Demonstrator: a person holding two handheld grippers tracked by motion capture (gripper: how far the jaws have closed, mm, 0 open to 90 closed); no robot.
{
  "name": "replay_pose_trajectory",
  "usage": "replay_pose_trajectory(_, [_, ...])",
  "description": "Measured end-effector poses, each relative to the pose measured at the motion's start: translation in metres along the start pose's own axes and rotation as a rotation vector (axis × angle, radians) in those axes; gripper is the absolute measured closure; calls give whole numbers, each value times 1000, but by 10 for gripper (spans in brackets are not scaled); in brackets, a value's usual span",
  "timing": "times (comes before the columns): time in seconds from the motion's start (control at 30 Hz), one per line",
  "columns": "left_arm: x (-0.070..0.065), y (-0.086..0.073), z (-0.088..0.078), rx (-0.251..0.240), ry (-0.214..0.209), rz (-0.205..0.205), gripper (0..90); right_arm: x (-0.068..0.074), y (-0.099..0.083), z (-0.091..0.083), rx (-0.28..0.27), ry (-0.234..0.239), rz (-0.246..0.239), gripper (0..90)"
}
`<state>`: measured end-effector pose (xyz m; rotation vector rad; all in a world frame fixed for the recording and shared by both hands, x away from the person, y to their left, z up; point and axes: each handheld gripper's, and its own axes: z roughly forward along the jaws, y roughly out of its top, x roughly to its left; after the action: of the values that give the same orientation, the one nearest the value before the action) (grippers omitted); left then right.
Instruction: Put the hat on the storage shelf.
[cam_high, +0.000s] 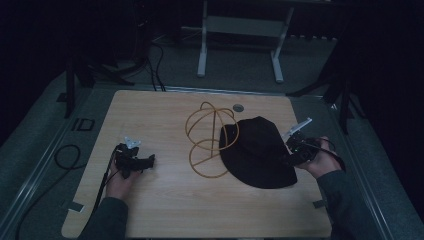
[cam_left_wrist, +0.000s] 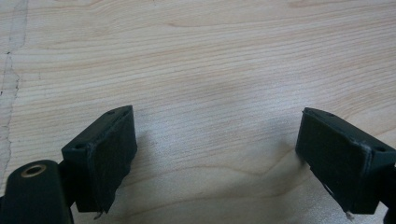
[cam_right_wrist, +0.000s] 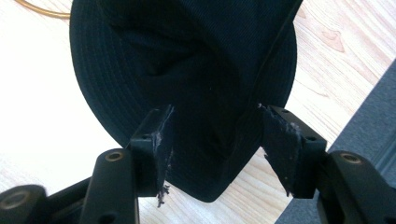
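A black bucket hat (cam_high: 255, 150) lies on the right half of the wooden table (cam_high: 165, 210), leaning against a golden wire hat stand (cam_high: 207, 140). My right gripper (cam_high: 287, 159) is at the hat's right edge. In the right gripper view it (cam_right_wrist: 215, 126) stands open, its jaws astride the near brim of the hat (cam_right_wrist: 187, 70), where a fold of fabric rises. A bit of the wire stand (cam_right_wrist: 42, 10) shows at top left. My left gripper (cam_high: 150, 161) rests at the table's left, open (cam_left_wrist: 217, 140) over bare wood with nothing between its pads.
A round cable hole (cam_high: 238, 107) sits near the table's far edge. A white-legged frame (cam_high: 240, 30) stands on the floor behind the table. Black cables (cam_high: 65, 157) loop on the floor at the left. Grey floor (cam_right_wrist: 364, 116) lies just past the table's right edge.
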<state>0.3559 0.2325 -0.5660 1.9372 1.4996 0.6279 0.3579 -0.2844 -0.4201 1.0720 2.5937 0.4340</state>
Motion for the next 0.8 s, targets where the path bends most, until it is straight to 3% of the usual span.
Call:
replay_pose_trajectory(0.4, [0, 0, 0, -2, 0, -2, 126, -13, 16, 7, 54, 46, -6, 455])
replay_pose_trajectory(0.8, [0, 0, 0, -1, 0, 0, 126, -21, 32, 17, 130, 84, -3, 358])
